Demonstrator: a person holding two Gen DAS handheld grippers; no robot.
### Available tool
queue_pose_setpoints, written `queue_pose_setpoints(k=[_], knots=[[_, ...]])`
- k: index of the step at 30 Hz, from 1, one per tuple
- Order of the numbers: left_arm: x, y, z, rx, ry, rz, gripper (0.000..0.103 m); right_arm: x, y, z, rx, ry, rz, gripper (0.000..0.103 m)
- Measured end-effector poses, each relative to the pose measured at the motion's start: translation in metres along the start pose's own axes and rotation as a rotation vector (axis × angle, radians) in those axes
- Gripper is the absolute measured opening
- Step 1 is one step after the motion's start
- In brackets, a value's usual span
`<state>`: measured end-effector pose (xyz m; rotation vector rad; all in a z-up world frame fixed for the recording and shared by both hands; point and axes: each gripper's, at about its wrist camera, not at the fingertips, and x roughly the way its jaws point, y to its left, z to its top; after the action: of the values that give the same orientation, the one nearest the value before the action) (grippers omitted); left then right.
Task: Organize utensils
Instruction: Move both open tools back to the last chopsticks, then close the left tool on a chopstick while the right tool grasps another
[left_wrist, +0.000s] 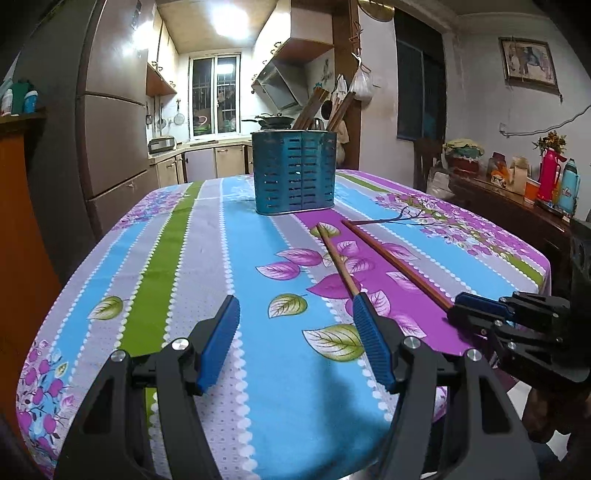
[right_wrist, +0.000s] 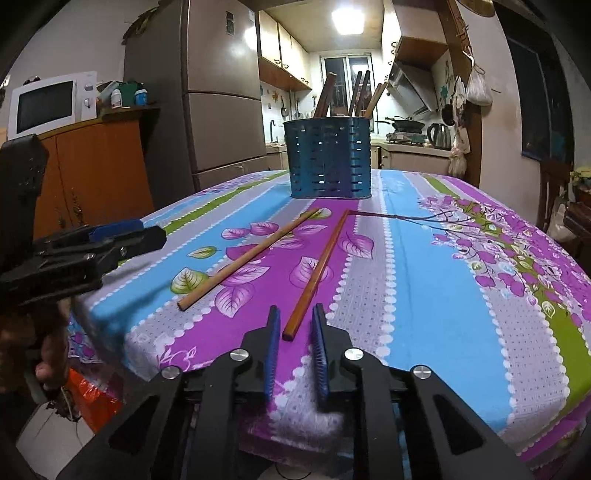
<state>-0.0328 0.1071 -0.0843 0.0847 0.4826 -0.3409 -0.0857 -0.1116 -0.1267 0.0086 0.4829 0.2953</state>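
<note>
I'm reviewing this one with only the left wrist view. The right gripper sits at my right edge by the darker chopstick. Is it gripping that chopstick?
Observer: No. In the right wrist view, the near end of the darker chopstick shows between the pads of the right gripper, with a gap on each side.
Operator: And the lighter chopstick? My own finger hides its near end.
Observer: That end of the lighter chopstick lies free on the tablecloth. The left gripper is off to one side, not touching it.
Operator: Do the two chopsticks touch?
Observer: No. They lie apart, closer together at the far ends near the blue holder.
</note>
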Motion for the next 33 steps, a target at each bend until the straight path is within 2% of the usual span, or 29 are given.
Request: queue_pose_setpoints(k=[2, 11, 16, 19, 21, 31, 33], knots=[[0.001, -0.001, -0.002, -0.002, 0.003, -0.006, 0.061, 0.001, 0.000, 0.001, -0.004, 0.002, -0.003, 0.012], [0.005, -0.027, -0.018, 0.041, 0.010, -0.101, 0.060, -0.003, -0.013, 0.004, -0.005, 0.011, -0.010, 0.010], [0.007, -0.041, -0.028, 0.072, 0.011, -0.132, 0.048, -0.006, -0.030, 0.004, 0.006, 0.017, -0.009, 0.009], [0.010, -0.046, -0.031, 0.081, 0.014, -0.134, 0.035, -0.004, -0.032, 0.002, 0.000, 0.024, 0.001, 0.010], [0.013, -0.048, -0.033, 0.085, 0.015, -0.129, 0.022, -0.005, -0.032, 0.002, -0.002, 0.020, 0.004, 0.010], [0.010, -0.055, -0.043, 0.109, -0.052, -0.094, 0.020, -0.006, -0.031, -0.003, -0.019, -0.011, 0.006, 0.010], [0.008, -0.058, -0.044, 0.114, -0.065, -0.087, 0.014, -0.007, -0.031, -0.005, -0.021, -0.019, 0.000, 0.010]])
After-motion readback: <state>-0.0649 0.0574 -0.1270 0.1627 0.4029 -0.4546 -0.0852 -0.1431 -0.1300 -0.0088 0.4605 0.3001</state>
